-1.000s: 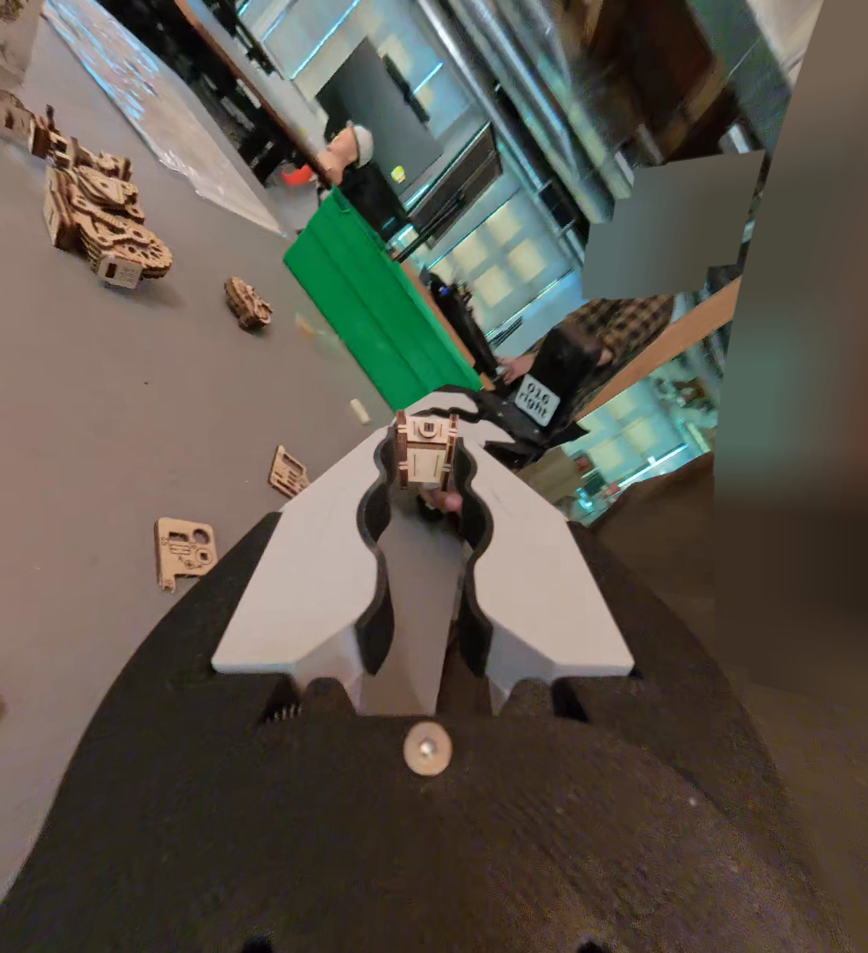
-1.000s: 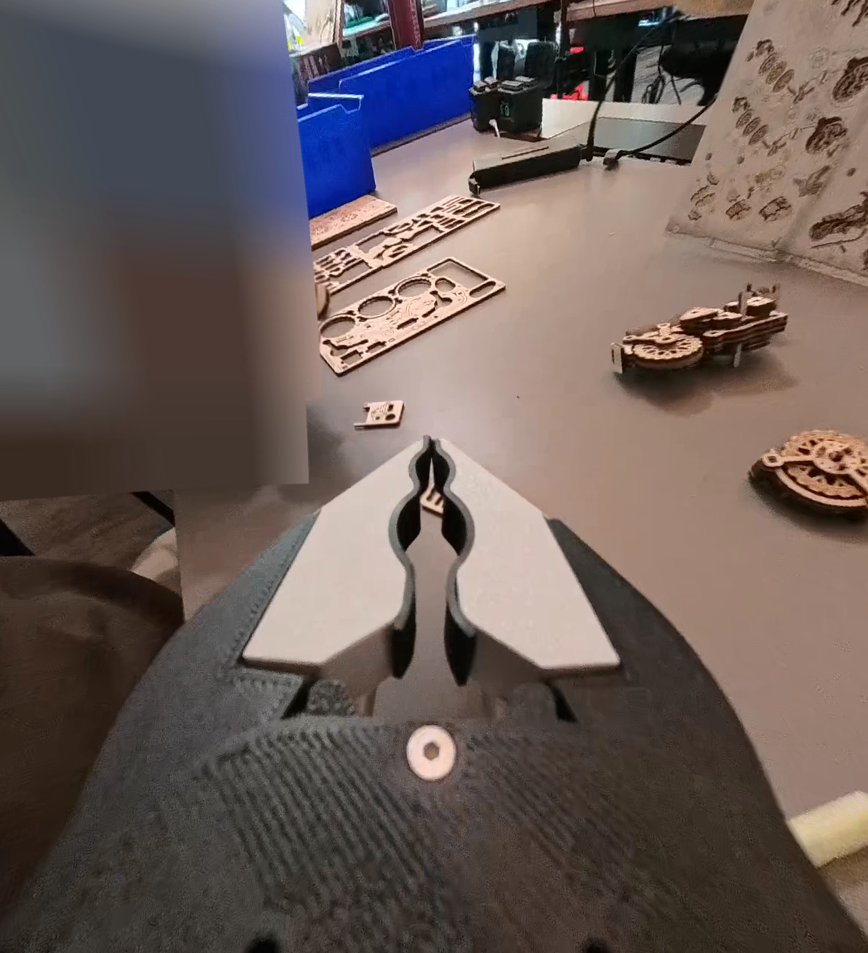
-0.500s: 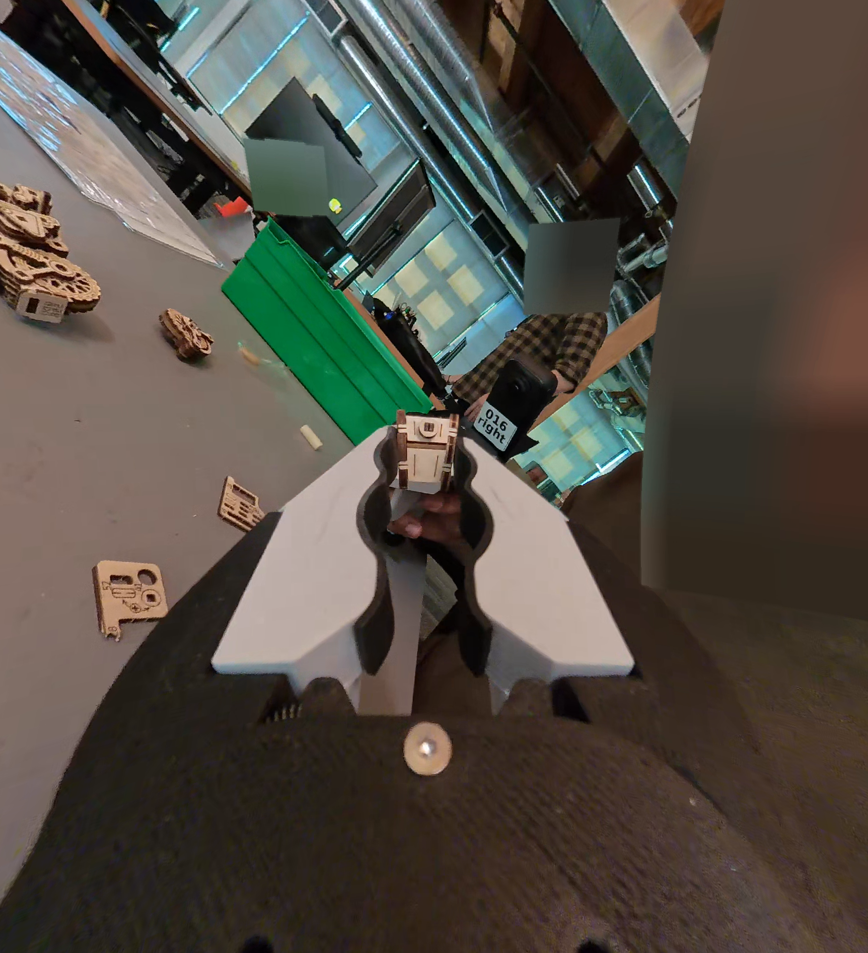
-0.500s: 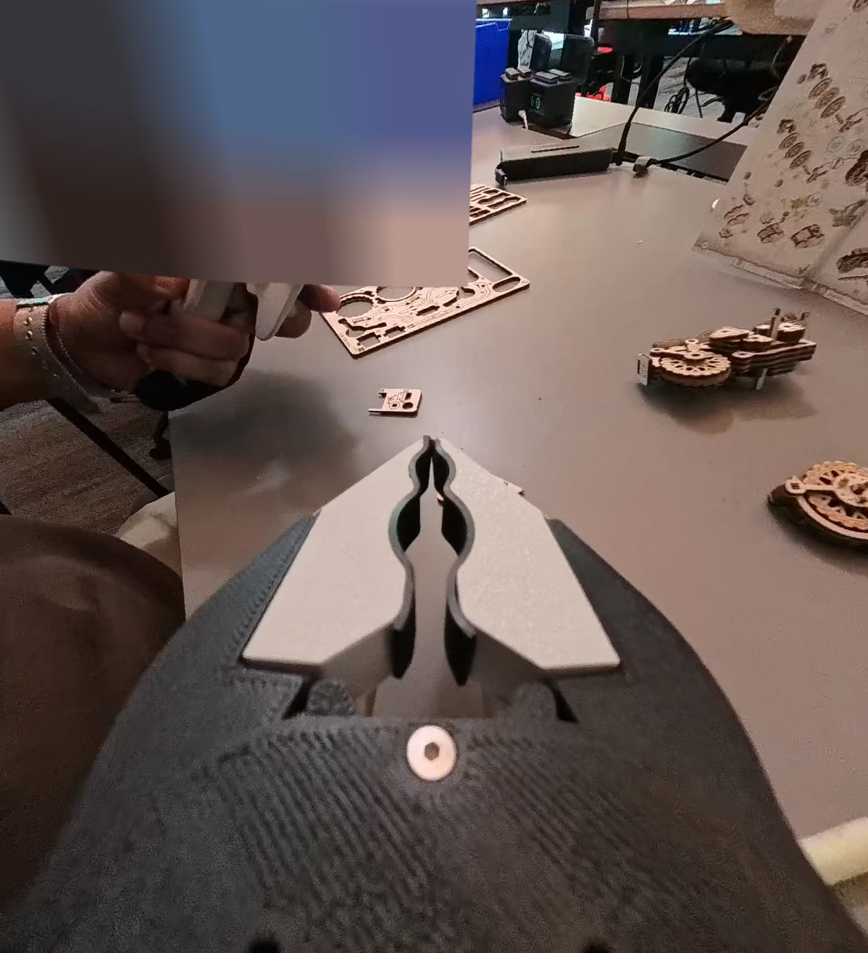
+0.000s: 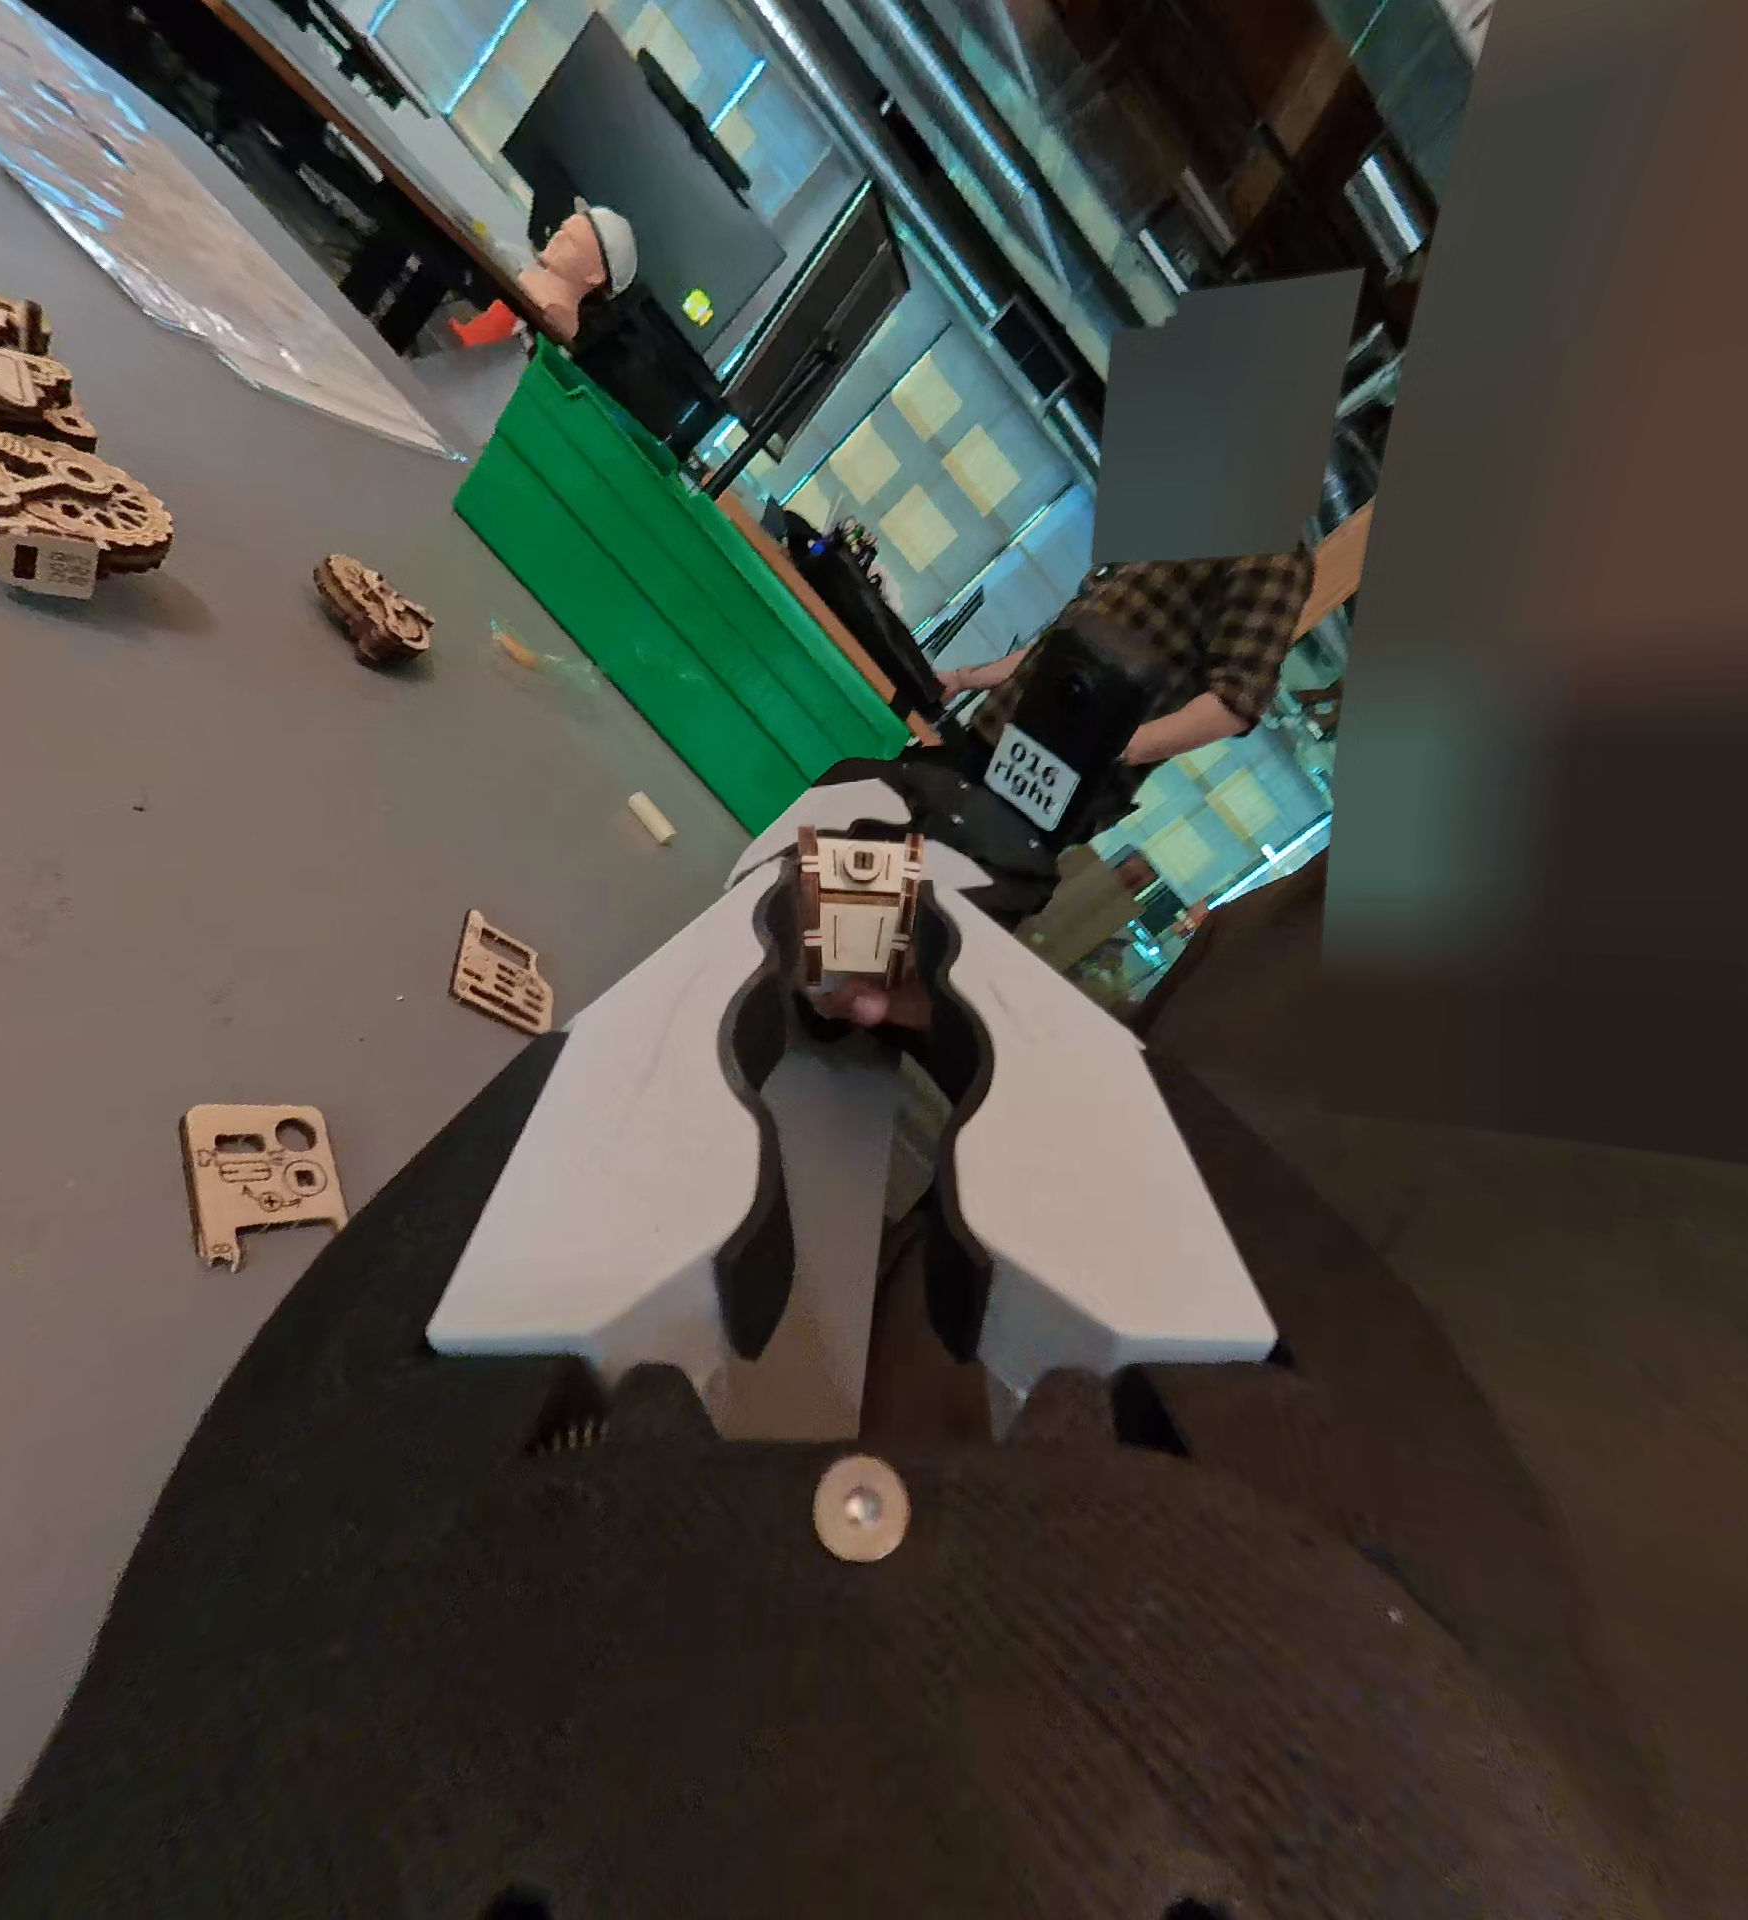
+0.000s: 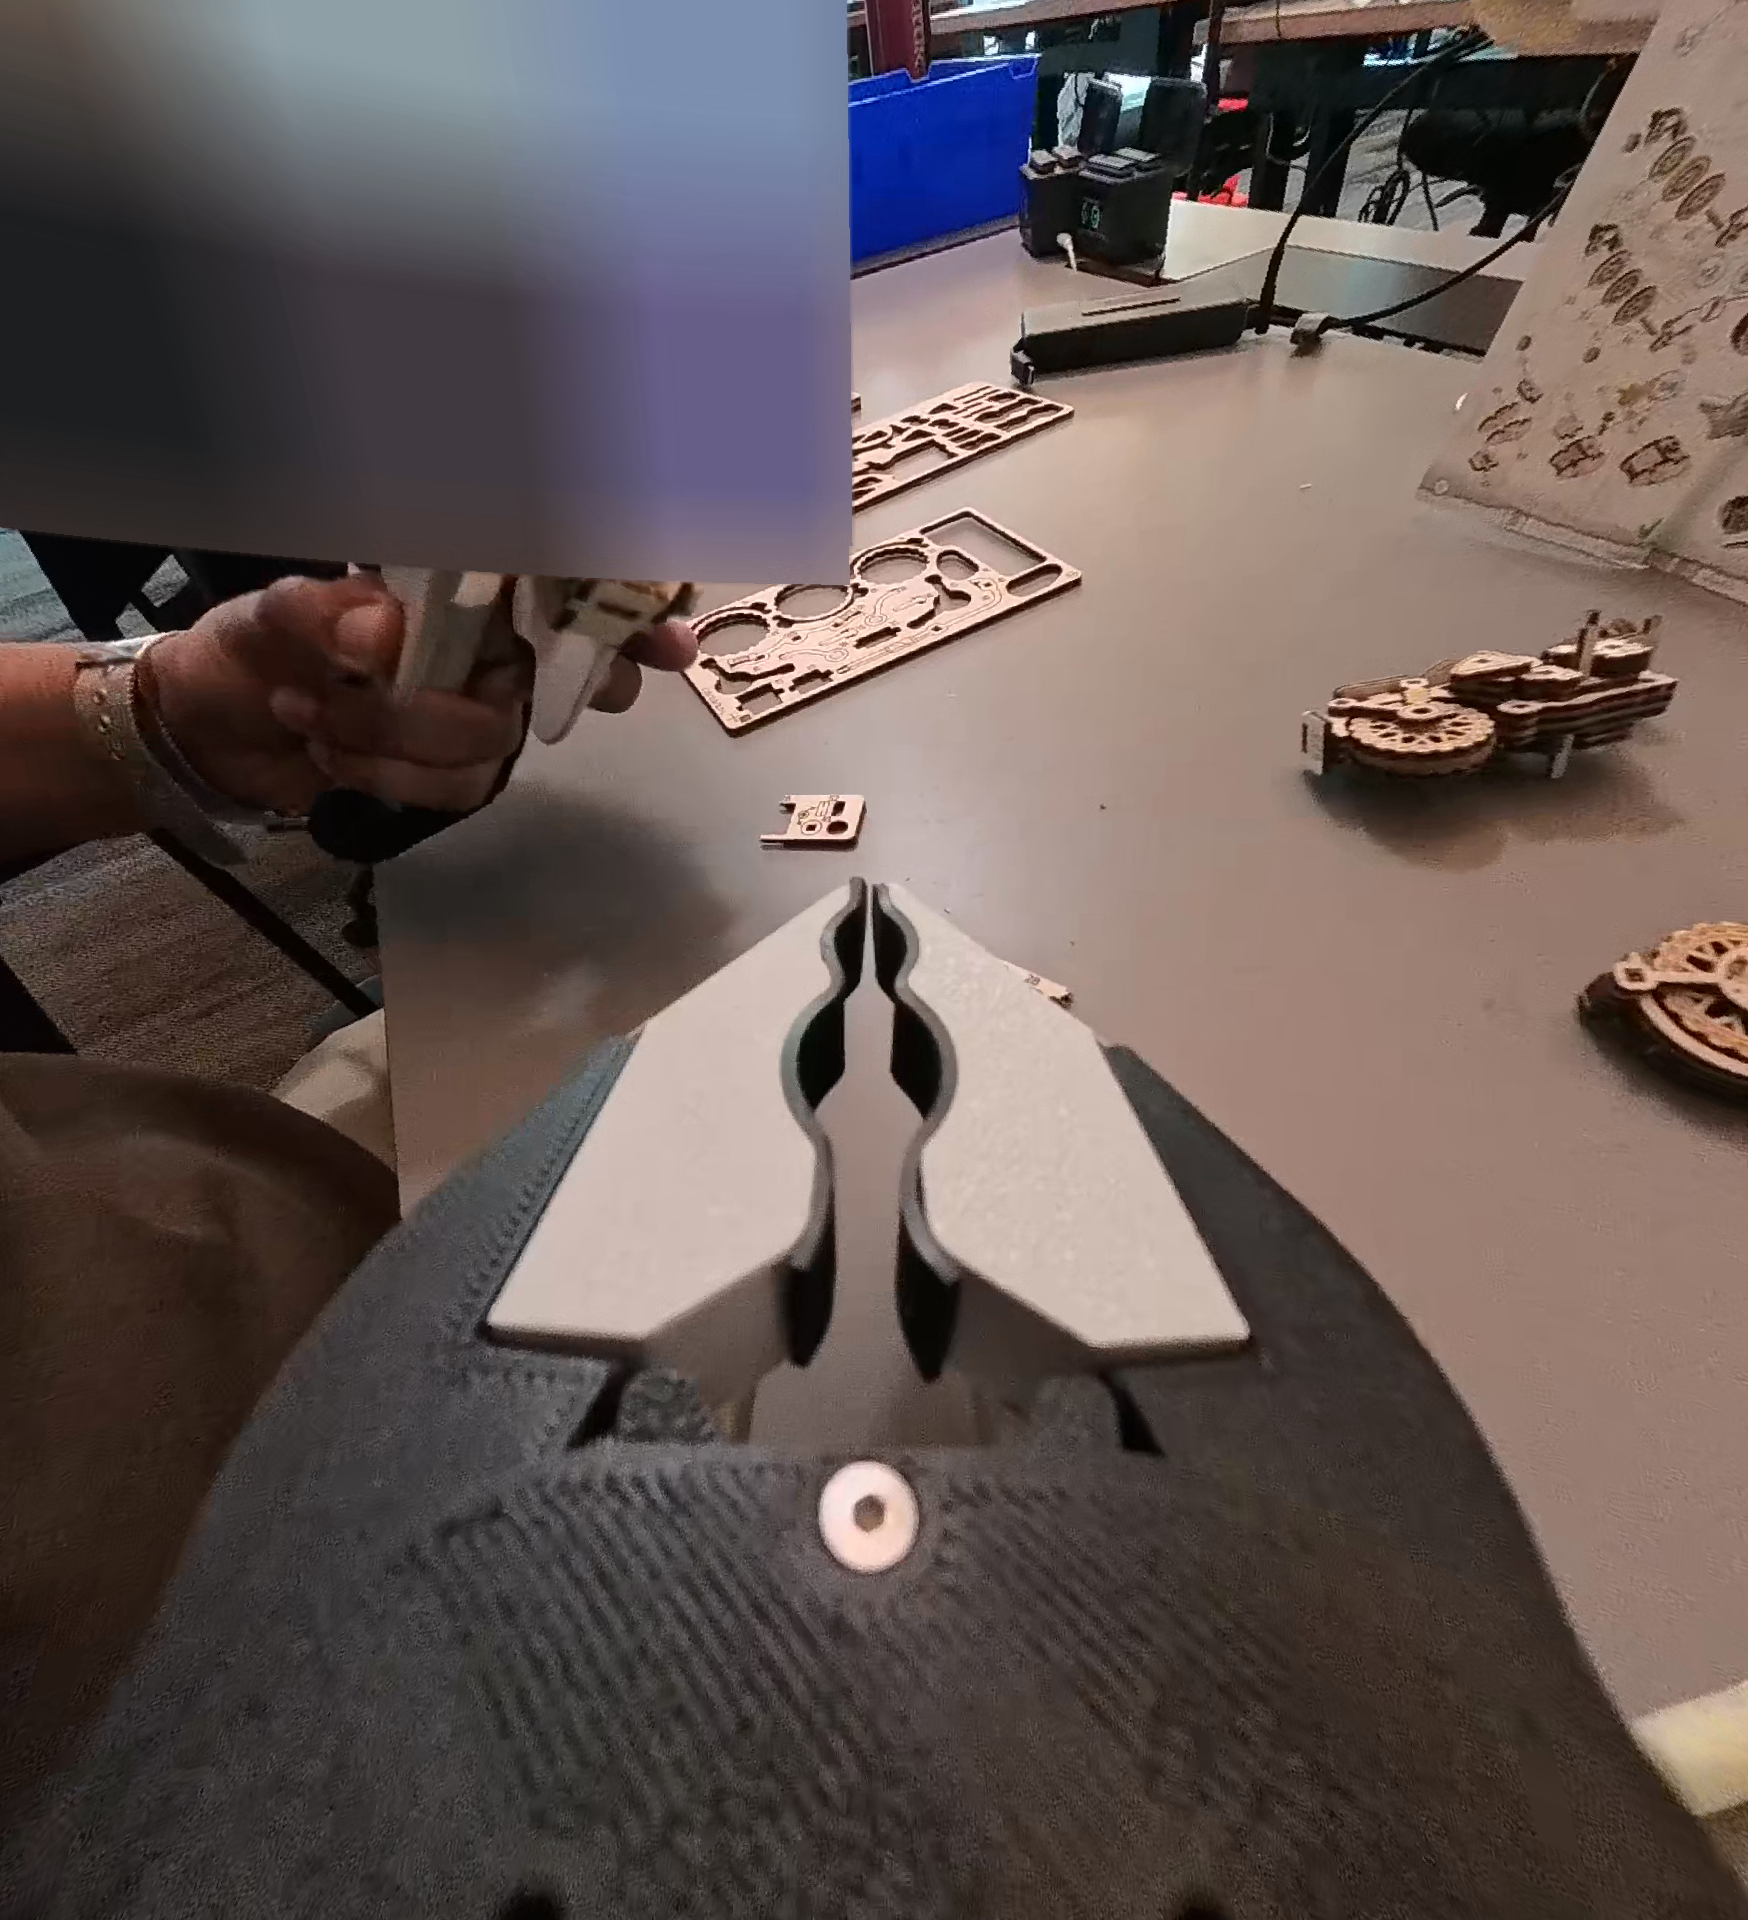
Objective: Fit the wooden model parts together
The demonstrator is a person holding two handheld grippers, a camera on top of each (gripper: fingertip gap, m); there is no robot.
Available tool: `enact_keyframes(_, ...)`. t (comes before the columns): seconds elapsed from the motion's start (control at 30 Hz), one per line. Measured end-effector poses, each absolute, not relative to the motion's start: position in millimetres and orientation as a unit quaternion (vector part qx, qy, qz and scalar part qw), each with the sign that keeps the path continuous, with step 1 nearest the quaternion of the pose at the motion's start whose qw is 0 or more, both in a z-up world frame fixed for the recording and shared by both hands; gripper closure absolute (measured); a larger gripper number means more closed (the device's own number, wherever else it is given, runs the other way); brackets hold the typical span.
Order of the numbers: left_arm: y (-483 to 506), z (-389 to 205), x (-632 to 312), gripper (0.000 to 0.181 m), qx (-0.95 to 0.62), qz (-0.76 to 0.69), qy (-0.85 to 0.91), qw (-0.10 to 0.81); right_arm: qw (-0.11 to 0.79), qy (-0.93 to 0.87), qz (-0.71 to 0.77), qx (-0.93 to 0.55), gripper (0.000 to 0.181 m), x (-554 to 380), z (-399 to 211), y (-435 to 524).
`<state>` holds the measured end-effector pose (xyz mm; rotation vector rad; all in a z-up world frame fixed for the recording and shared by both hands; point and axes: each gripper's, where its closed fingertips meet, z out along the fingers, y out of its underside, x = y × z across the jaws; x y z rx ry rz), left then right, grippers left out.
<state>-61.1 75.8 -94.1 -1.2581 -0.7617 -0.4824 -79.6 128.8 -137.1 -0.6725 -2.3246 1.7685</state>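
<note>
My left gripper [image 5: 857,914] is shut on a small pale wooden box-like assembly [image 5: 854,909] and holds it up above the grey table [image 5: 122,883]. It also shows in the right wrist view [image 6: 558,644], held in a hand at the left, with the wooden assembly [image 6: 631,601] in its tips. My right gripper [image 6: 870,894] is shut with nothing between its fingers, low over the table; it shows just beyond the assembly in the left wrist view [image 5: 963,810]. Loose flat wooden parts [image 5: 262,1179] [image 5: 499,971] [image 6: 818,819] lie on the table.
Built wooden models [image 6: 1483,707] and a gear wheel [image 6: 1722,997] stand to the right. Punched-out wooden sheets [image 6: 885,618] lie farther back, with an instruction sheet [image 6: 1680,312] at the back right. A foam bit [image 6: 1743,1745] lies near. A green bin [image 5: 662,603] borders the table. Tip to tip, the grippers are about 8 centimeters apart.
The left gripper, still holding the assembly, has come into the right wrist view at the left and moved nearer the right gripper. The right gripper stays shut.
</note>
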Motion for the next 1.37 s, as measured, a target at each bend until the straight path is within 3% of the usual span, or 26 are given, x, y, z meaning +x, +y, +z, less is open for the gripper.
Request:
enact_keyframes(0.03, 77.3, -96.9, -60.6, 0.162, -0.579, -0.210, -0.344, 0.709, 0.072, -0.774, 0.588, -0.224, 0.181, -79.9, -137.3, 129.1)
enact_keyframes(0.33, 89.2, -162.1, -59.7, 0.161, -0.755, -0.061, -0.347, 0.553, 0.062, -0.770, 0.590, -0.236, 0.181, -82.0, -137.6, 130.9)
enact_keyframes(0.57, 91.0, -202.1, -52.1, 0.160, -0.830, -0.031, -0.359, 0.426, 0.055, -0.778, 0.576, -0.245, 0.181, -84.8, -143.8, 133.9)
enact_keyframes(0.77, 94.6, -204.9, -51.6, 0.160, -0.861, 0.046, -0.316, 0.396, 0.043, -0.770, 0.582, -0.258, 0.181, -87.2, -142.3, 136.6)
enact_keyframes(1.17, 94.1, -202.5, -49.5, 0.127, -0.863, 0.055, -0.303, 0.399, 0.028, -0.770, 0.584, -0.255, 0.181, -82.7, -142.5, 134.4)
enact_keyframes(1.37, 94.0, -202.4, -49.8, 0.129, -0.861, 0.045, -0.307, 0.403, 0.017, -0.770, 0.584, -0.257, 0.181, -81.5, -143.2, 133.7)
